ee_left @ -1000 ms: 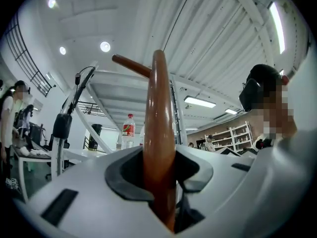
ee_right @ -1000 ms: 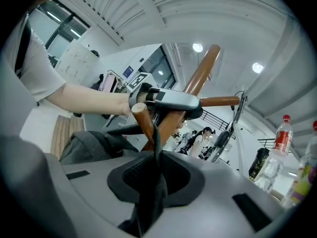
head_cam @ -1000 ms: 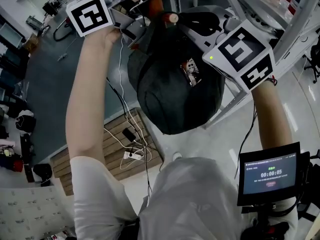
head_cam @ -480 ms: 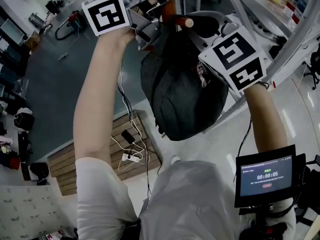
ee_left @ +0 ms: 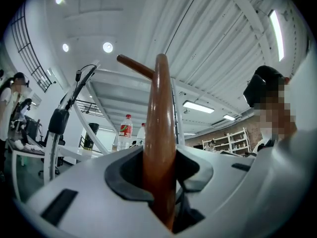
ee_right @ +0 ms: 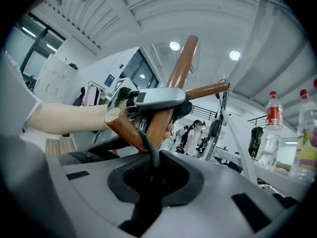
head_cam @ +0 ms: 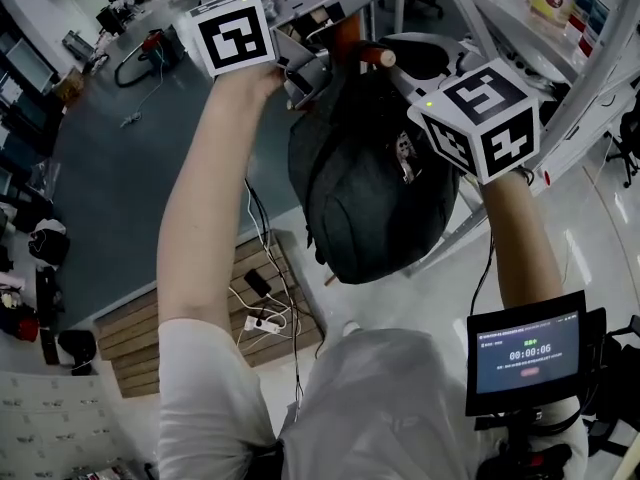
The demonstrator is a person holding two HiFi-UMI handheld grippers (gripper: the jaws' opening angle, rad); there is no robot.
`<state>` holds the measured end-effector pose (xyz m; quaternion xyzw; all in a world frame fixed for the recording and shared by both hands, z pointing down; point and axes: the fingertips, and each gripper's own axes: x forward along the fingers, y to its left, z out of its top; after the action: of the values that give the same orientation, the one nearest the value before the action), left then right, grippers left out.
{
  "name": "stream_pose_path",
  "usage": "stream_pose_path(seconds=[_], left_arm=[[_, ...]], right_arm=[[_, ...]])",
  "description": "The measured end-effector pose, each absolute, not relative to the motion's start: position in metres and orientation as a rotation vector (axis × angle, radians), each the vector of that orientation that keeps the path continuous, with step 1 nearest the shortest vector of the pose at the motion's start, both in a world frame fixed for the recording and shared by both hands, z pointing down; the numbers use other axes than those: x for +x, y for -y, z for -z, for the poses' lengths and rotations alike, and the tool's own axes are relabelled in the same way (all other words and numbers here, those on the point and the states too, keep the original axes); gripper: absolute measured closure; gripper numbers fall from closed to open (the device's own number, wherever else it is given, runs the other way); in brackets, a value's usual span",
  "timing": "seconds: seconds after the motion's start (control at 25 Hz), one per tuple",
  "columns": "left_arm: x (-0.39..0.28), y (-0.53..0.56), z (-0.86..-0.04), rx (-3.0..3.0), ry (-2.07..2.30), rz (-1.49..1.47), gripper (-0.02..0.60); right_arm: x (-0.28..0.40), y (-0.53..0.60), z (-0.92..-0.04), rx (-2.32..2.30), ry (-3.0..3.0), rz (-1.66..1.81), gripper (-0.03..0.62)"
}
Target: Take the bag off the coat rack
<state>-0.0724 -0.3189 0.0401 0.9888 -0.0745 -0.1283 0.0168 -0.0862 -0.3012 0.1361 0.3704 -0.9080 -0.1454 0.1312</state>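
1. A dark grey, rounded bag (head_cam: 375,203) of matt fabric is seen hanging on the coat rack (head_cam: 347,28), bulging at its lower half and narrowing toward the top.
2. A small pale tag (head_cam: 405,153) with a picture on it is fixed high on the side of the bag that faces the right gripper.
3. The bag's black strap (ee_right: 148,157) is looped over a short brown wooden peg (ee_right: 124,128) that slants out from the rack's pole (ee_left: 159,133).
4. The left gripper (ee_left: 161,182) is clamped on the glossy brown pole, which fills the gap between its jaws and rises straight ahead of them; a second peg (ee_left: 136,67) branches off higher up.
5. The right gripper (ee_right: 151,177) is closed on the strap just below the peg, and the strap is pinched in the notch between the jaws.
6. The bag is held clear of the floor, between the person's two raised arms, above a wooden slatted platform (head_cam: 215,298) with cables on it.
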Motion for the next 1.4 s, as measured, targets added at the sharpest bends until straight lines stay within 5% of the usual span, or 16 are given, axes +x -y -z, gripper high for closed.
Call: stream_pose_path(seconds=[0.64,1.28,1.4], left_arm=[[-0.084,0.337,-0.044,3.053,0.364,0.477,0.456],[-0.095,0.329,-0.038,3.103,0.529,0.438,0.454],[-0.096,0.326,-0.036,3.125,0.570,0.426,0.381]], right_arm=[[-0.049,0.239,-0.079,1.062,2.859,0.371,0.543],[0.034,0.177,-0.140,1.414,2.707,0.351,0.543],[0.044,0.174,-0.155,1.451,2.699,0.288,0.543]])
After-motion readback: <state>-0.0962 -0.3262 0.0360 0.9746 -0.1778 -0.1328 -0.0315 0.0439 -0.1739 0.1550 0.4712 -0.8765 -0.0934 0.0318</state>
